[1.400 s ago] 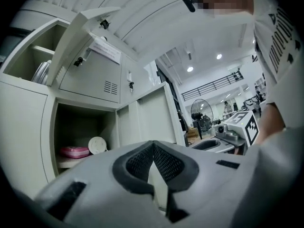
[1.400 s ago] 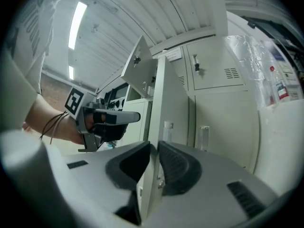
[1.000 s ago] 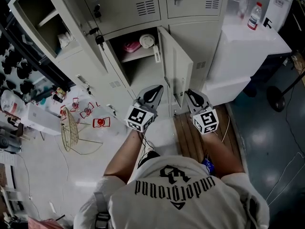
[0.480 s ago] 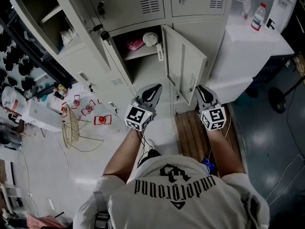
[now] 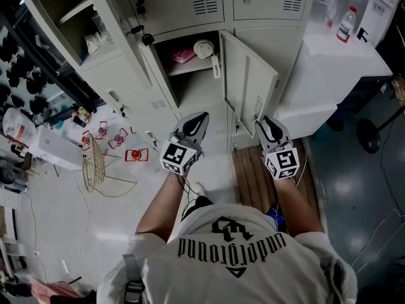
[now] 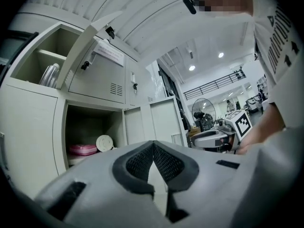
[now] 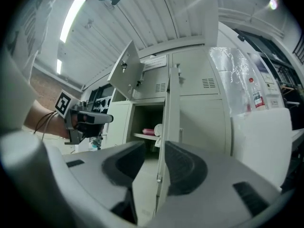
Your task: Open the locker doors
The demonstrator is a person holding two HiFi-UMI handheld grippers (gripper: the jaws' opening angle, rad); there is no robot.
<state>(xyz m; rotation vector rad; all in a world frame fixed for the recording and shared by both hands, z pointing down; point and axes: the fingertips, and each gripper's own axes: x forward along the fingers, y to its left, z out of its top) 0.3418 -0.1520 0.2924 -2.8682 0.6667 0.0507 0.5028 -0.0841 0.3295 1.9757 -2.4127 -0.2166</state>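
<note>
Since a second ago the door (image 5: 250, 81) has swung wider, rightward. Nearest, the left claw (image 5: 200, 120) is closed and empty (tips meeting). The right claw (image 5: 263, 125) is opening, with the door's free edge standing between its jaws. Farther off, the open locker (image 5: 190, 94) holds a pink box (image 5: 183, 56) and a white disc (image 5: 204, 48) on its shelf.

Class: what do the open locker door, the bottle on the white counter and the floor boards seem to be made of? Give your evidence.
Locker door: likely painted sheet metal, matt pale grey; thin flat panel with an even coat.
Bottle: probably clear plastic; see-through body, red label.
Floor boards: apparently bare wood; brown parallel slats.
</note>
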